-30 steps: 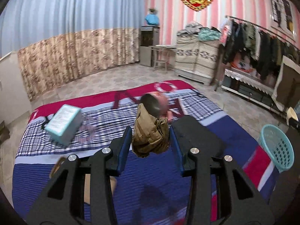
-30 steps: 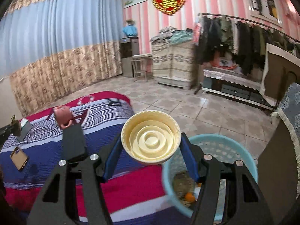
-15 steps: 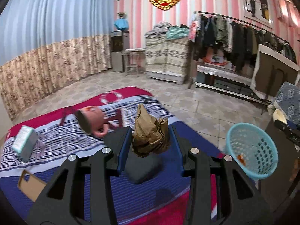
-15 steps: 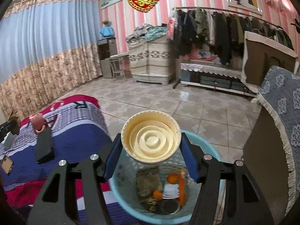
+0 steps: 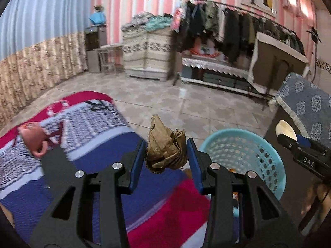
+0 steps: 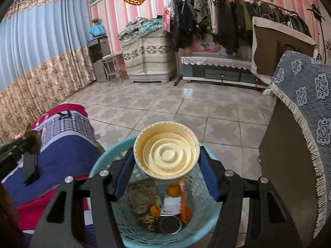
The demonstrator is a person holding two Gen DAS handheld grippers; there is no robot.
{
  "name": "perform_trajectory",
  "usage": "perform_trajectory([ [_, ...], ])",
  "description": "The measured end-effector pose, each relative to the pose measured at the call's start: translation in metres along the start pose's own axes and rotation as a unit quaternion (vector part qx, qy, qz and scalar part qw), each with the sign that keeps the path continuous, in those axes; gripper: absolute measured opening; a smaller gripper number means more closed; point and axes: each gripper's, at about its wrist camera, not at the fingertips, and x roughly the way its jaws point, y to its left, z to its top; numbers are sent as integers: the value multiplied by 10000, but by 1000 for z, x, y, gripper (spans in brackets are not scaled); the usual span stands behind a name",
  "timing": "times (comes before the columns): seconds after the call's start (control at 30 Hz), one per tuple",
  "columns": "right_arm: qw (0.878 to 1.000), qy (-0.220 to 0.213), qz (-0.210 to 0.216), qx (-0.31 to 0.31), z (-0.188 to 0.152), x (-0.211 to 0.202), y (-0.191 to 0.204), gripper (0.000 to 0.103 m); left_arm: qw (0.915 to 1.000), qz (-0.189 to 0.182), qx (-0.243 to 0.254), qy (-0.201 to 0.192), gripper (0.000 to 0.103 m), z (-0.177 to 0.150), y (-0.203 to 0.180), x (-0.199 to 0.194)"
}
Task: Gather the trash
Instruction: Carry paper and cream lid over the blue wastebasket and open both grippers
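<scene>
1. Angling downward at the lower centre of the left wrist view, the left gripper (image 5: 166,155) is clenched on a crumpled brown paper bag (image 5: 165,147) above the bed's blue and red blanket (image 5: 107,165). The teal basket (image 5: 244,150) sits at lower right.
2. Tilting down in the right wrist view, the right gripper (image 6: 166,163) grasps a cream plastic lid (image 6: 166,152) directly above the teal basket (image 6: 206,227), which holds orange peels (image 6: 172,190) and wrappers.
</scene>
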Motion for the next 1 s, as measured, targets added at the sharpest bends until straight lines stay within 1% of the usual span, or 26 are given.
perform_trajectory([
  [0.07, 9999, 84, -55, 64, -2, 5, -8, 61, 9997, -230, 58, 108, 40, 1, -19, 18],
  [0.17, 9995, 149, -169, 206, -4, 8, -21, 61, 9984, -454, 254, 199, 41, -3, -48, 39],
  [0.27, 9989, 183, -239, 368, -7, 8, -35, 61, 9973, -502, 456, 286, 41, -10, -69, 57],
  [0.37, 9982, 228, -275, 479, -9, 9, -44, 61, 9963, -554, 543, 372, 41, -13, -85, 72],
  [0.4, 9980, 258, -276, 502, -10, 11, -46, 61, 9961, -544, 588, 374, 44, -14, -90, 75],
  [0.43, 9979, 282, -272, 510, -11, 12, -47, 61, 9959, -546, 612, 387, 56, -13, -91, 76],
  [0.47, 9979, 299, -266, 511, -11, 13, -48, 61, 9958, -530, 631, 402, 64, -13, -92, 77],
  [0.5, 9979, 316, -260, 501, -11, 14, -48, 61, 9965, -429, 624, 347, 77, -12, -92, 75],
  [0.53, 9979, 328, -256, 492, -11, 15, -47, 61, 9971, -350, 614, 276, 84, -11, -90, 73],
  [0.6, 9981, 346, -232, 447, -11, 17, -44, 61, 9976, -249, 601, 229, 88, -8, -84, 69],
  [0.73, 9986, 371, -219, 315, -11, 19, -35, 61, 9986, -99, 488, 172, 91, -3, -66, 60],
  [0.87, 9988, 401, -219, 199, -11, 24, -21, 61, 9993, 123, 338, -29, 97, 1, -41, 44],
  [1.0, 9990, 399, -202, 45, -9, 31, -6, 61, 9987, 411, 313, -50, 97, -3, -17, 33],
])
